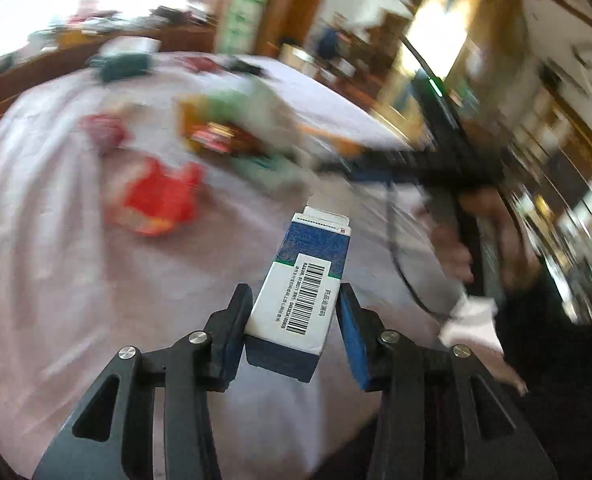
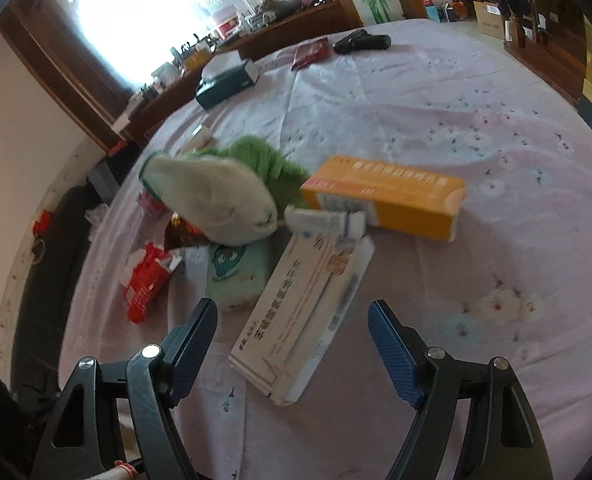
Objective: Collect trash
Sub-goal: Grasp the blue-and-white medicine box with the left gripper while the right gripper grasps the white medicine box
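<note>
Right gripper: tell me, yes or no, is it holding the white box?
No, the right gripper stands open above the white box, its pads clear of the box's sides.

Three medicine boxes [image 2: 383,200] (one blue-and-white), one red wrapper [image 2: 146,280].

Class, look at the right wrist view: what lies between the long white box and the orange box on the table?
A small white tube lies between the long white box and the orange box, seen in the right wrist view.
</note>
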The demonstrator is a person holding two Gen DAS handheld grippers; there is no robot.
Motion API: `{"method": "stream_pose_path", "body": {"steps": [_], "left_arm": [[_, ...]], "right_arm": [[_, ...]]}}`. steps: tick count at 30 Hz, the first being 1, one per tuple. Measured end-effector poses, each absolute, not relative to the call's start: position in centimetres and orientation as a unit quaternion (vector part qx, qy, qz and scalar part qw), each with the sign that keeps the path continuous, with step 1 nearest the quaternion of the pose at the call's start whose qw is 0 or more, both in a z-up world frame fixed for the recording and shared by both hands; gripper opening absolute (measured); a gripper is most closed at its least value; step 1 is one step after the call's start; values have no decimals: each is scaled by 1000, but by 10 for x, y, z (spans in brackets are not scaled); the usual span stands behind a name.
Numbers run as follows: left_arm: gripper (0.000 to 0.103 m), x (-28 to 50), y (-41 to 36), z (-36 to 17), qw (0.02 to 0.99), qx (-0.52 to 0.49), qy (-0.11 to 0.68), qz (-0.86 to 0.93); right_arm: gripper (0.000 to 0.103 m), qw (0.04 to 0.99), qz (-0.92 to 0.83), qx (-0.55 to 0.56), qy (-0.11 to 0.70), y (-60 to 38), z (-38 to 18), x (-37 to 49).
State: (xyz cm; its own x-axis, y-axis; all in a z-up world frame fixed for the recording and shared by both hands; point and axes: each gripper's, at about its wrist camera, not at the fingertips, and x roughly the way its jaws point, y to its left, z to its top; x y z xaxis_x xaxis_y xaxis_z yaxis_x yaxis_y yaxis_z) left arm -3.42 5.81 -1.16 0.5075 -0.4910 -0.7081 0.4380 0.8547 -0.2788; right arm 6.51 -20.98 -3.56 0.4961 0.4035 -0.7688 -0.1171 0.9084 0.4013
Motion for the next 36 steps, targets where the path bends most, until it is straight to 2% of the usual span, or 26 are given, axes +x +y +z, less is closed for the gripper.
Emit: {"method": "stream_pose_path", "body": {"steps": [7, 9, 16, 20, 23, 26, 30, 31, 33, 36], "left_arm": [[42, -22, 63, -13, 894, -91, 403, -174], [42, -16, 57, -17, 891, -98, 412, -164], [42, -10, 34, -27, 873, -123, 440, -168], [42, -5, 16, -29, 869, -116, 455, -155], [42, -2, 5, -28, 870, -103, 460, -142], [42, -1, -3, -28, 868, -99, 467, -137], [42, 4, -11, -35, 860, -91, 481, -146], [42, 5, -14, -36, 854, -91, 488, -160], [42, 7, -19, -38, 844, -92, 497, -178], [47, 9, -26, -38, 833, -92, 507, -200]], "right_arm": [[82, 865, 98, 54, 489, -169, -49, 64], [70, 870, 84, 27, 486, -168, -50, 58], [63, 861, 87, 37, 500, -210, -46, 23], [64, 859, 87, 21, 504, -235, -44, 1], [77, 858, 77, 31, 507, -248, -45, -3], [80, 859, 81, 61, 502, -249, -45, 2], [81, 870, 60, 43, 488, -236, -47, 8], [79, 872, 63, 33, 485, -232, -47, 9], [63, 873, 76, 21, 482, -230, -47, 4], [62, 871, 83, 40, 482, -244, -44, 0]]}}
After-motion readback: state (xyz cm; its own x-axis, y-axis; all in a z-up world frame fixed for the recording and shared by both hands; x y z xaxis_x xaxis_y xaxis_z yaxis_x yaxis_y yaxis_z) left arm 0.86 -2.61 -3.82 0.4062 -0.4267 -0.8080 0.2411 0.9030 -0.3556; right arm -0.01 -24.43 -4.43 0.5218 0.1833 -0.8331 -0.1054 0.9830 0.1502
